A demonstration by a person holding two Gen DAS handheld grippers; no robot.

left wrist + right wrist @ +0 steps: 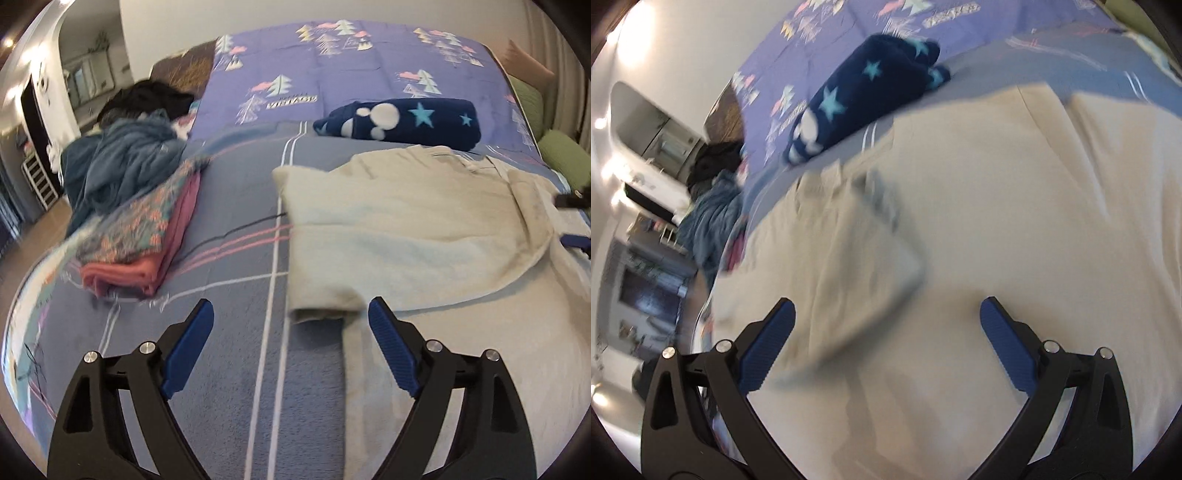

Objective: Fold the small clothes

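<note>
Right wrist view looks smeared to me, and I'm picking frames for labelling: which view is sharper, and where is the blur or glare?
Left wrist view: sharper; the cream fleece garment and navy star-print blanket read clearly, with blur only at the folded pink and floral pile. Right wrist view: motion-smeared across the garment, glare at the upper left; bowed edges in both.

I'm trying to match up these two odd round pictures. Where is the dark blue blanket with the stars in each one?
Left wrist view: the star blanket lies upper right of centre, just beyond the cream garment.
Right wrist view: the star blanket sits upper centre, tilted, again beyond the cream garment.
Shared landmark: the purple tree-print cover behind it.
</note>
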